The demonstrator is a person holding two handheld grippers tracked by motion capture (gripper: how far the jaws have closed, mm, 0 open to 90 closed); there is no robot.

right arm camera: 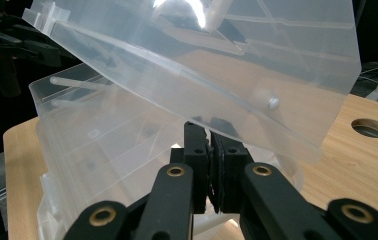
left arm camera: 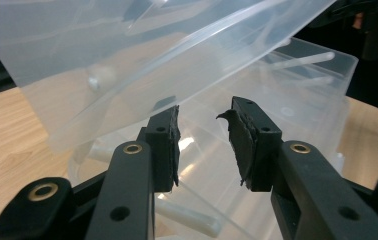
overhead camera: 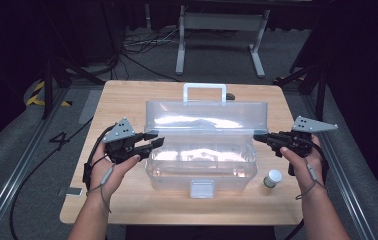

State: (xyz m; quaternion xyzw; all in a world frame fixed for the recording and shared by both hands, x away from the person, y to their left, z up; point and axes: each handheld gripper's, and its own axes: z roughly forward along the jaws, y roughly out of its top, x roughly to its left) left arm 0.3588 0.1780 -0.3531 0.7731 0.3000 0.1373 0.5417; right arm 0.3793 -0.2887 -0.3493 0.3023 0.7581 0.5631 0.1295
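At mid left of the high view, the left gripper (overhead camera: 154, 139) is held with jaws apart at the lid's (overhead camera: 207, 116) end. At mid frame the clear box (overhead camera: 202, 167) sits on the desk (overhead camera: 127, 95). At mid right, the right gripper (overhead camera: 260, 136) is clamped on the lid's edge. The lid could drop shut if that thin edge slips out.

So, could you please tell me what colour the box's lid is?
The lid is clear, colourless plastic; the right gripper view shows it best.

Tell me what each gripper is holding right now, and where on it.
The right gripper is shut on the clear lid's end edge. The left gripper holds nothing, its jaws apart by the lid's other end.
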